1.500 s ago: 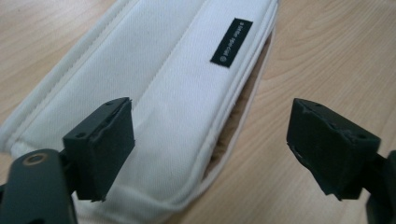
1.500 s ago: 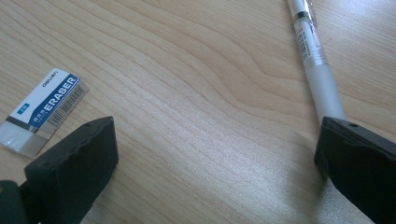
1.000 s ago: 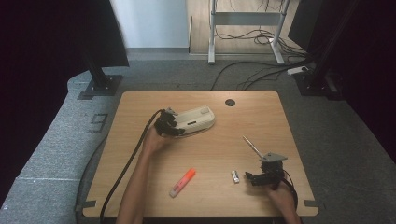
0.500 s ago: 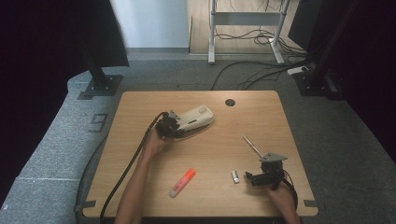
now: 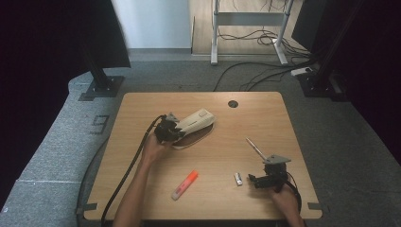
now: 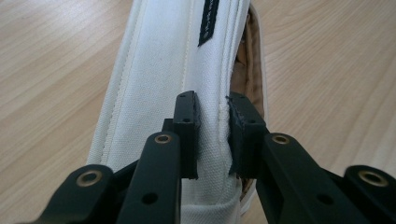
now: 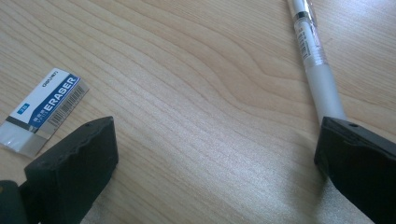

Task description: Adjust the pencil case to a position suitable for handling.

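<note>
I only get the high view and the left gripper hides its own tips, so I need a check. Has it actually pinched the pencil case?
Observer: Yes. The left gripper has just closed on the white pencil case, pinching a fold of fabric along its edge.
Operator: And the right gripper?
Observer: The right gripper is open over bare wood.
Operator: What lies near it?
Observer: An eraser by one jaw, a pen by the other.

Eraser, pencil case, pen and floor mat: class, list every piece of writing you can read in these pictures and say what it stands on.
"ERASER": on the blue-and-white eraser sleeve; the small brand word above it is too small to read.
"9": on the grey floor mat.
Black tag on the white pencil case: unreadable.
Print on the pen: unreadable.
</note>
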